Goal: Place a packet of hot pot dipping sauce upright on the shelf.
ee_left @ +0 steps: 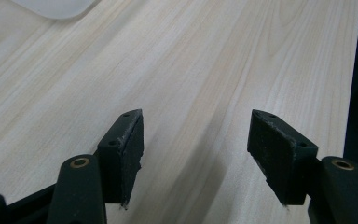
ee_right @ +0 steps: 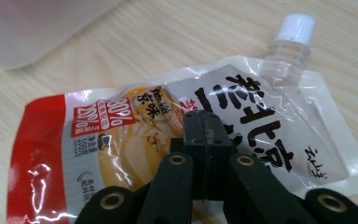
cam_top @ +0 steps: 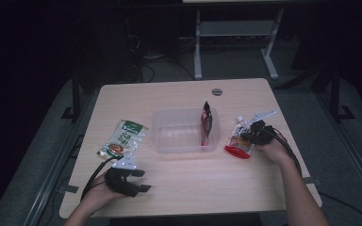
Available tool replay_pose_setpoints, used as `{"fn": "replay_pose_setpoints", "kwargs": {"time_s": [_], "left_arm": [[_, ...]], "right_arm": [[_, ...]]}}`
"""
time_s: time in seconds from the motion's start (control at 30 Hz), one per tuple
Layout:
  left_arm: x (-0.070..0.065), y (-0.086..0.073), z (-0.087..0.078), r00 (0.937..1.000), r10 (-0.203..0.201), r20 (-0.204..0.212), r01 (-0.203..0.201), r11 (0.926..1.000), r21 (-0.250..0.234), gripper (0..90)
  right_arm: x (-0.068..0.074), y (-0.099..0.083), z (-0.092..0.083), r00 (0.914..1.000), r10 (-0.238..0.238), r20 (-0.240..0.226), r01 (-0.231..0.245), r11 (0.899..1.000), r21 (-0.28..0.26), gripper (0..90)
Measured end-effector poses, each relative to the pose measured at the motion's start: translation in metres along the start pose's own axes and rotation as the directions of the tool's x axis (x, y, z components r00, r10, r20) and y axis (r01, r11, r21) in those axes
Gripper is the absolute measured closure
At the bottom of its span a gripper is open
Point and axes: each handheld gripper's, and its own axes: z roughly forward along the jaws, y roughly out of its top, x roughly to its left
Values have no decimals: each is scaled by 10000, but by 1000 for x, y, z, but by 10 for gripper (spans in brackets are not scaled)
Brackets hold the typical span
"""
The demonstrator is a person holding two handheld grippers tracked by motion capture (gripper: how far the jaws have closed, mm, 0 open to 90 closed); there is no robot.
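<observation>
The spouted sauce pouch (ee_right: 168, 126) lies flat on the counter (cam_top: 188, 179), just right of the clear plastic tray (cam_top: 169, 141), its white cap pointing away from me. My right hand-held gripper (ee_right: 204, 122) presses down on the pouch's printed face with its jaws closed tight together, nothing between them; my right forearm reaches in from the near edge, wrist bent inward toward the tray. My left hand-held gripper (ee_left: 196, 140) rests low over bare wood near the front-left corner, jaws spread wide and empty, hand lying on the counter.
</observation>
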Motion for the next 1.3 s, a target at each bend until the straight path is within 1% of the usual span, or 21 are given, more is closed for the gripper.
{"fn": "replay_pose_setpoints", "kwargs": {"time_s": [0.13,0.17,0.23,0.3,0.33,0.4,0.43,0.47,0.5,0.57,0.6,0.63,0.67,0.7,0.8,0.93,1.03,1.17,1.23,1.27,1.3], "left_arm": [[0,0,-1,9999,115,-7,-115,9999,41,357],[0,0,-1,10000,36,23,-36,10000,6,356],[0,0,0,10000,12,9,-12,10000,-34,357],[2,2,-1,9999,157,16,-157,9999,41,357],[2,2,0,10000,-7,54,8,10000,-42,358],[3,4,0,9999,107,28,-107,9999,-37,358],[3,4,1,10000,15,60,-15,9999,-107,358],[5,5,0,9998,189,40,-189,9998,-59,358],[4,6,1,10000,64,75,-63,9999,-104,358],[5,8,2,9997,239,86,-238,9997,-93,357],[5,10,3,9996,242,124,-240,9997,-103,358],[5,11,3,9996,245,147,-243,9996,-138,358],[6,12,4,9992,380,136,-379,9992,-123,358],[6,14,5,9991,367,225,-363,9992,-175,358],[6,17,8,9981,549,278,-545,9984,-133,358],[5,22,11,9973,585,433,-577,9981,-210,358],[5,25,15,9960,738,500,-730,9972,-184,358],[5,28,17,9943,891,581,-882,9959,-183,357],[5,30,18,9937,928,624,-919,9956,-166,357],[5,30,19,9935,949,625,-940,9954,-166,357],[5,31,19,9937,928,632,-918,9956,-178,358]], "right_arm": [[6,3,2,9989,-397,258,388,9986,361,900],[6,3,3,9987,-414,284,403,9985,376,900],[6,3,2,9990,-418,165,410,9982,447,900],[8,3,0,9996,-270,-51,273,9979,582,900],[9,2,-1,9995,-276,-122,283,9978,608,900],[10,1,-3,9994,-288,-185,299,9974,654,900],[12,0,-4,9993,-299,-231,315,9970,701,900],[14,-1,-5,9990,-340,-277,359,9967,727,900],[15,-2,-6,9989,-344,-330,368,9964,767,900],[19,-4,-8,9985,-384,-389,415,9957,829,900],[24,-6,-11,9975,-503,-487,544,9946,885,900],[24,-6,-11,9975,-503,-487,544,9946,885,900],[25,-7,-11,9975,-496,-504,538,9948,861,900],[30,-10,-14,9962,-424,-754,489,9951,857,900],[34,-13,-16,9945,-485,-928,564,9949,840,900],[43,-17,-21,9930,-644,-986,732,9934,880,900],[51,-19,-24,9904,-757,-1156,865,9921,911,900],[64,-21,-26,9838,-1044,-1458,1185,9888,913,900],[72,-20,-25,9790,-1228,-1625,1384,9864,886,900],[78,-18,-24,9738,-1442,-1760,1611,9832,861,900],[81,-17,-24,9715,-1484,-1851,1670,9819,889,900]]}}
